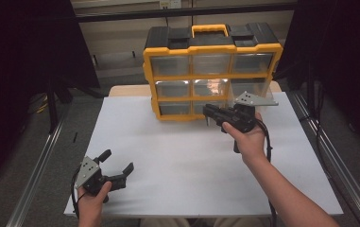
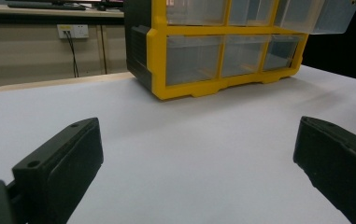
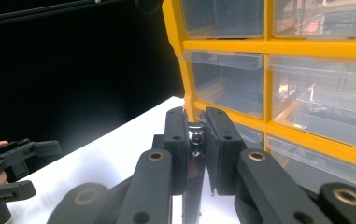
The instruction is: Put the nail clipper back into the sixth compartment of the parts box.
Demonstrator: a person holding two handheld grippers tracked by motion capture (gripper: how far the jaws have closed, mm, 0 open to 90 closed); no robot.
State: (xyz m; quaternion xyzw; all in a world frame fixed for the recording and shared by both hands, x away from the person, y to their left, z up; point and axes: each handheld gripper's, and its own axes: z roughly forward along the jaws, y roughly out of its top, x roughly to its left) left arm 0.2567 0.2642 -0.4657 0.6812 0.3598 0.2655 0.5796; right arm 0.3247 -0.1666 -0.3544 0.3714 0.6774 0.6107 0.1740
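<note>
A yellow and black organizer [image 1: 168, 52] with clear drawers stands at the back of the white table [image 1: 177, 161]. Its middle-row right drawer [image 1: 249, 86] is pulled partway out, as the left gripper view also shows of the drawer [image 2: 316, 16]. My right gripper [image 1: 208, 112] hovers in front of the bottom row and points left, shut on a thin shiny metal piece [image 3: 194, 140] that hangs down below the jaws. My left gripper [image 1: 118, 160] rests near the table's front left corner, open, with nothing between its jaws [image 2: 199, 154].
The table has bare white surface between the two grippers. Dark curtains [image 1: 21, 56] flank both sides, and metal rails [image 1: 40, 165] run along the floor beside the table. In the right gripper view the left gripper [image 3: 17, 172] shows far off at the left.
</note>
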